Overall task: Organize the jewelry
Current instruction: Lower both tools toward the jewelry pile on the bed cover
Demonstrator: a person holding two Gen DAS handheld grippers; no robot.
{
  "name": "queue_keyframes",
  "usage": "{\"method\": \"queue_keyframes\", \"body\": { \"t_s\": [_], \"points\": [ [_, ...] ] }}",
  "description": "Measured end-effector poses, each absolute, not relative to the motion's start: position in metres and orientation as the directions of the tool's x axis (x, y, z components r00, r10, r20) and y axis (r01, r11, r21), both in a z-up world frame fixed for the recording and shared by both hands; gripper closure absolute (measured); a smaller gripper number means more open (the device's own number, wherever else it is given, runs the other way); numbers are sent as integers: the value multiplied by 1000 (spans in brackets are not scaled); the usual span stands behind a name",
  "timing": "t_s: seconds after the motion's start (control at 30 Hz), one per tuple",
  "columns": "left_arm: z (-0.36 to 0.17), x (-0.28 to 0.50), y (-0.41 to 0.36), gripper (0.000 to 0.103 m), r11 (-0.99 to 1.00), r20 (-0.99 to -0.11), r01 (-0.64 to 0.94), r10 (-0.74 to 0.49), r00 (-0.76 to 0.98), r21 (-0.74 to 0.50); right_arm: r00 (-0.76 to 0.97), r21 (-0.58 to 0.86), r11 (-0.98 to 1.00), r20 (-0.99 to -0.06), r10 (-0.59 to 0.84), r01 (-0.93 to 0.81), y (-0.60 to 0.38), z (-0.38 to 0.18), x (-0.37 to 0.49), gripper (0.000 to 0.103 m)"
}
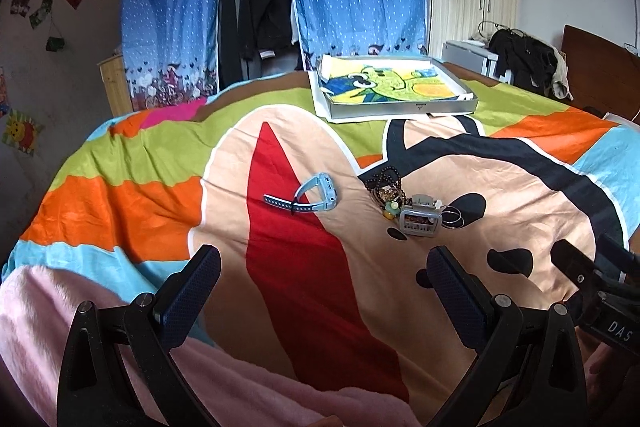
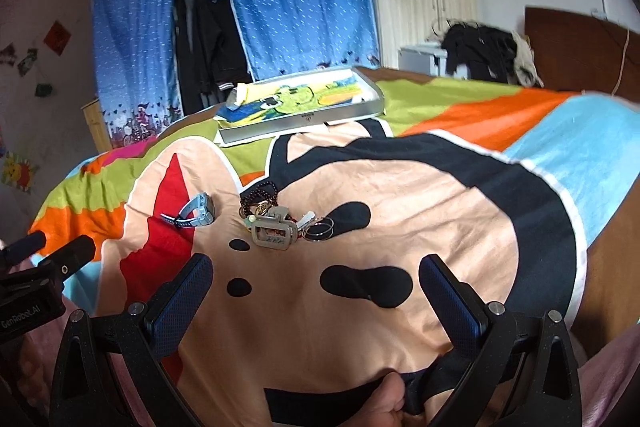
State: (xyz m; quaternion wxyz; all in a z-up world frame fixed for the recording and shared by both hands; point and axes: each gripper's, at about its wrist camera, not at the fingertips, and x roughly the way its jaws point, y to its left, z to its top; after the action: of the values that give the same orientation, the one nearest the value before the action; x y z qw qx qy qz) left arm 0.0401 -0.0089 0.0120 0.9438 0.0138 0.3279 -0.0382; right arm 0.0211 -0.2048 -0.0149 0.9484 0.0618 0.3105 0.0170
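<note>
Left wrist: left gripper (image 1: 324, 291) wide, empty, over bedspread (image 1: 120, 195) near edge. Blue watch (image 1: 312, 195) mid-bed; jewelry pile (image 1: 404, 203) w/ gray clip beside it. Tray (image 1: 400, 91) at far edge.

Right wrist: right gripper (image 2: 316, 291) wide, empty. Pile (image 2: 276, 223) ahead. Nothing sorted yet, I'd say; next needs reach fwd, close on one pc.

Jewelry heap (image 1: 394, 201): single pieces too small and tangled to tell apart. Grey hair clip (image 1: 421, 221) covers part of heap and thin rings (image 1: 454, 217). Right hand-held gripper (image 1: 600, 291) cut by left view's frame edge. Tray (image 2: 304, 121) label unreadable. Bed (image 2: 500, 227) far edge blurred in right view
</note>
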Motion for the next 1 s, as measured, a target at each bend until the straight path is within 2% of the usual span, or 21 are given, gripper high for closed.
{"method": "queue_keyframes", "body": {
  "t_s": [0.27,0.53,0.67,0.83,1.0],
  "points": [
    [24,72,-7,2,995,-656,96,-78,751,-8,749,158,986,-659,71,45,-214,-16,47,0],
    [34,122,9,2,989,-693,149,-107,713,0,698,120,992,-709,104,-25,-223,15,109,0],
    [27,158,27,2,981,-758,182,-165,631,-62,661,129,989,-736,146,-75,-222,23,144,0],
    [10,206,48,2,977,-823,144,-211,527,-158,581,164,972,-781,231,-166,-208,15,188,0],
    [-4,239,54,3,968,-829,98,-248,501,-230,486,172,964,-836,252,-205,-199,-3,227,0]
  ]
}}
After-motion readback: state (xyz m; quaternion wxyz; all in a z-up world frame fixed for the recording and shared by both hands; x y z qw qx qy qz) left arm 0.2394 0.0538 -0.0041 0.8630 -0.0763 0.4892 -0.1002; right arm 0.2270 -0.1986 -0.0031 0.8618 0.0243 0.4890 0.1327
